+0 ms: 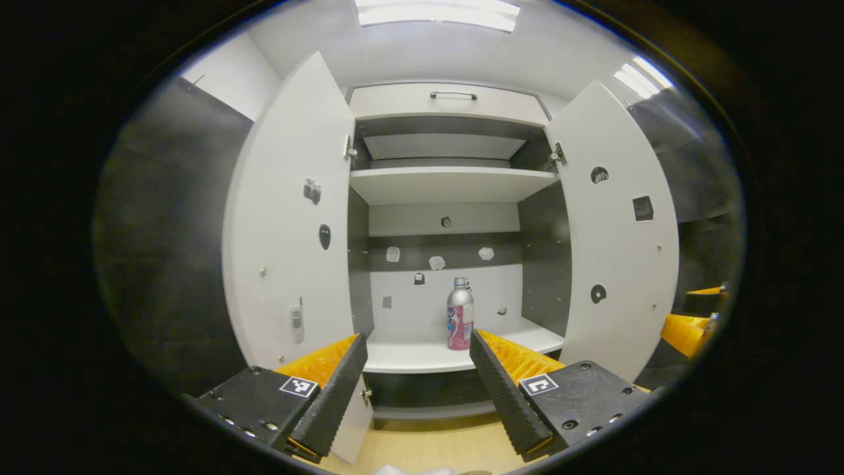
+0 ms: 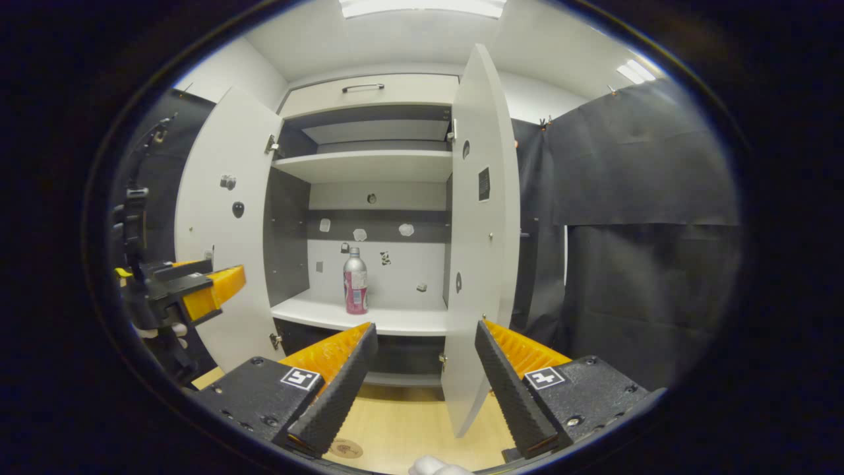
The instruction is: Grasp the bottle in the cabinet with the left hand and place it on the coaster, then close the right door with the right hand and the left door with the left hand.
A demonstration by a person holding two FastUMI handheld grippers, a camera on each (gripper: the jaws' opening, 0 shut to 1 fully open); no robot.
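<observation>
the bottle (image 1: pixel 460 314) stood upright on the cabinet's lower shelf (image 1: pixel 422 356), both doors open. the left gripper (image 1: pixel 418 376) hung level before the shelf, jaws released and empty; it should go straight in and close around the bottle's middle. the right gripper (image 2: pixel 425 369) waited beside the right door (image 2: pixel 478 237), jaws also released.

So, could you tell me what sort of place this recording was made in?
Probably a staged test booth rather than a real home: a white cabinet with both doors open holds one bottle, black cloth hangs beside it, and ceiling light panels shine above.
</observation>
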